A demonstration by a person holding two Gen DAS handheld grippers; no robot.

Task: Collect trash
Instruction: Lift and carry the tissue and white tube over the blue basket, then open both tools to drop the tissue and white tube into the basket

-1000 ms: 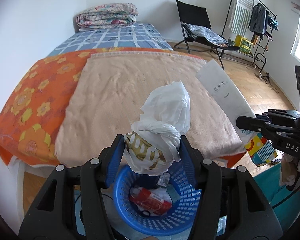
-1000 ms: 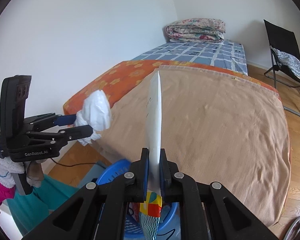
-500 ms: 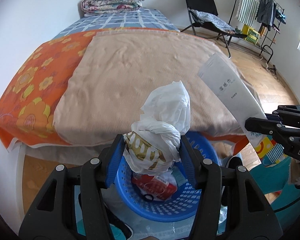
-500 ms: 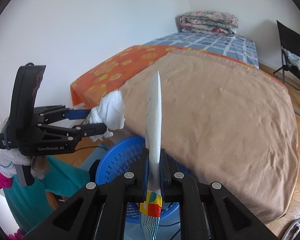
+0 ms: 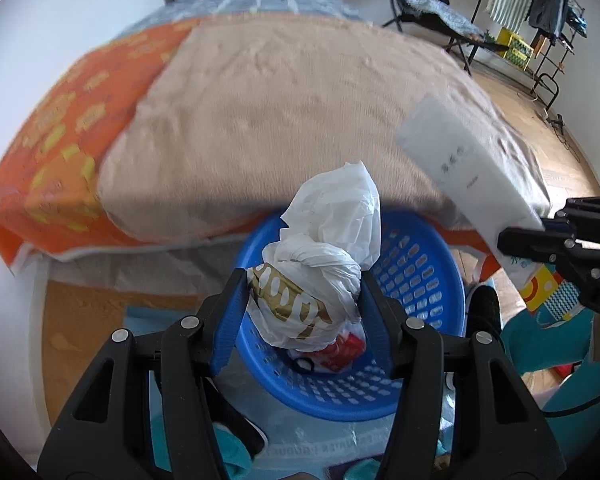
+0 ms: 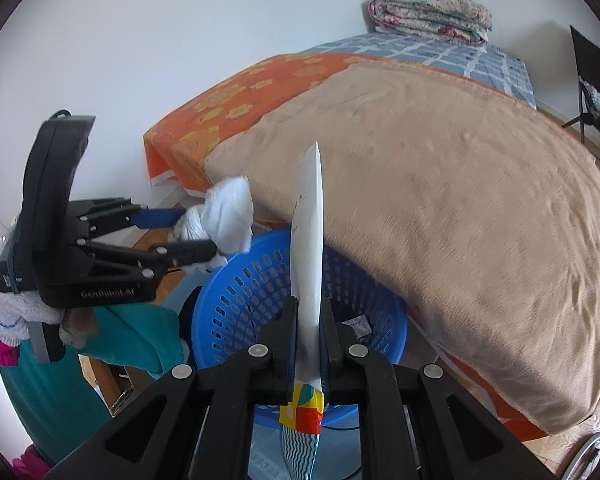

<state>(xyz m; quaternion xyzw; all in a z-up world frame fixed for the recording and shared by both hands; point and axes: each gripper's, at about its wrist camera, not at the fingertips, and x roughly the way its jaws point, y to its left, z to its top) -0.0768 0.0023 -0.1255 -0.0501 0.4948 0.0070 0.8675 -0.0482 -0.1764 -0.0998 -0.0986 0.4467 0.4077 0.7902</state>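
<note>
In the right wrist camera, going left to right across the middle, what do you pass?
Left gripper → knotted white bag in its jaws → flat white packet held edge-on → tan blanket on the bed.

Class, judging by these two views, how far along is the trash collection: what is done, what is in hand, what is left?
Done: a red wrapper already lies in the blue basket. In hand: the left gripper clamps a knotted white bag above the basket, and the right gripper pinches a flat white packet. Left: dropping both into the basket.
</note>
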